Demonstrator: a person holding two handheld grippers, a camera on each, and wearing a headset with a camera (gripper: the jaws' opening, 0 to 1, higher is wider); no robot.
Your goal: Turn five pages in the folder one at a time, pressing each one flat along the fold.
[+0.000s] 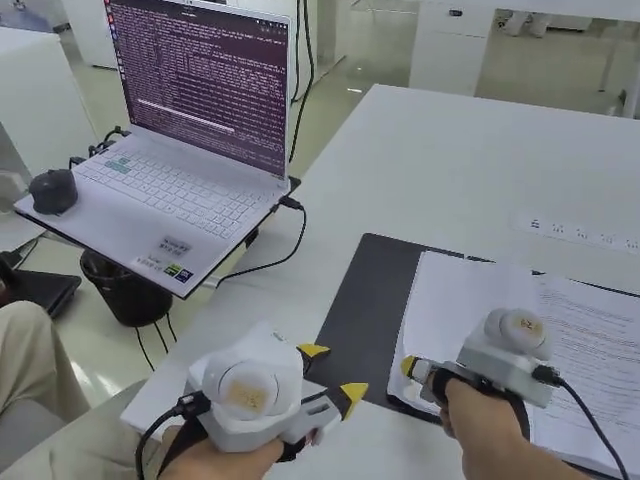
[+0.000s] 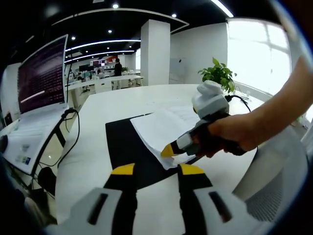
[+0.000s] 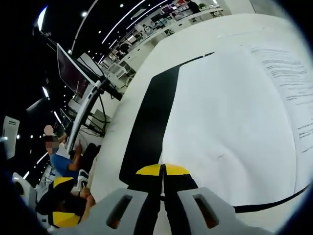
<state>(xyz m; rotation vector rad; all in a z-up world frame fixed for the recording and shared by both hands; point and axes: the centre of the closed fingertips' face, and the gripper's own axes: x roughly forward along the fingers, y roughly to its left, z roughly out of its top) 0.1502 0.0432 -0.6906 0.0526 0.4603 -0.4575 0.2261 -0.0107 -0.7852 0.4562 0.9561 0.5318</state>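
Head view: a laptop (image 1: 190, 130) stands open at 10 o'clock, beyond the left edge of the white table (image 1: 450, 160). Its screen is lit with lines of text. A dark mouse (image 1: 52, 190) sits just beside its left corner, at 9 o'clock.

At 6 o'clock a hand holds the left gripper (image 1: 333, 371). Its yellow-tipped jaws are spread wide and point toward 3 o'clock. In the left gripper view the tips stand over bare table, near the left edge of the folder's cover and not touching it.

The folder (image 1: 365, 310) lies open on the table at 4 o'clock. Its black cover is exposed on the left. A blank page (image 1: 460, 310) lies on the cover, and its outer edge stops short of the cover's left edge. To the right of the fold lies a printed page (image 1: 600, 340) with lines of text.

The right gripper (image 1: 410, 367) is held at 5 o'clock, with its tip at the near left edge of the blank page. In the right gripper view the two yellow tips meet with no gap, directly over the line where the white sheet meets the black cover. It cannot be told whether the sheet is pinched between them.

A white power strip (image 1: 580, 232) lies on the table at 3 o'clock, well apart from the folder.
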